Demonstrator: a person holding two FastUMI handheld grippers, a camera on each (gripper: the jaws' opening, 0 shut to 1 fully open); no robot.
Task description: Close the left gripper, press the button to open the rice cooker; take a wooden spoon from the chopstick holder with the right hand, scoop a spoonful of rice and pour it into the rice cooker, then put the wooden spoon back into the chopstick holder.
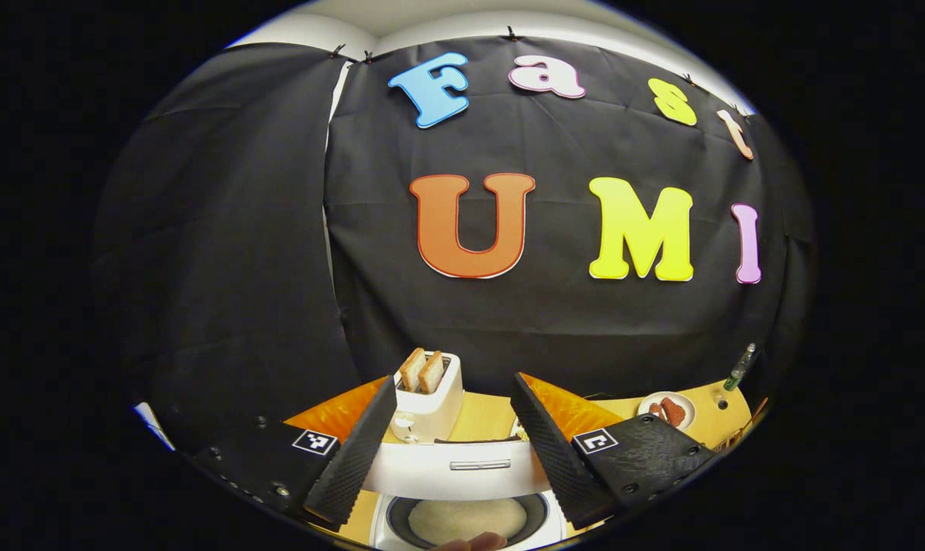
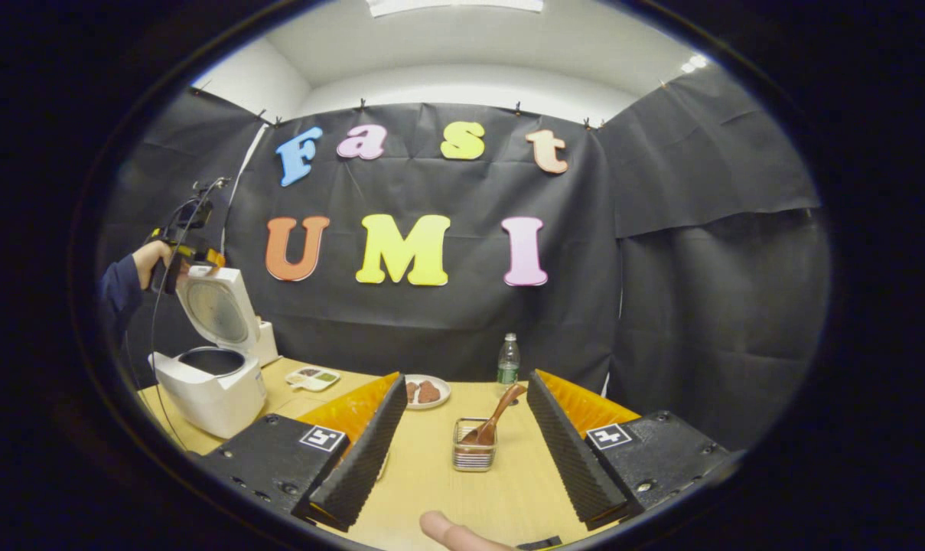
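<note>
Both grippers' jaws stand wide, holding nothing. Rice cooker (image 2: 210,375) sits lid-up at far left of bench (image 2: 447,490); right gripper (image 2: 462,459) faces wooden spoon (image 2: 495,419) in chopstick holder (image 2: 473,455), probably lined up for pickup.

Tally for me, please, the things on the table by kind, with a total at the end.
Rice cooker: 1
Toaster: 1
Toast slices: 2
Plate of food: 1
Divided snack tray: 1
Bottle: 1
Chopstick holder: 1
Wooden spoon: 1
Total: 9
</note>
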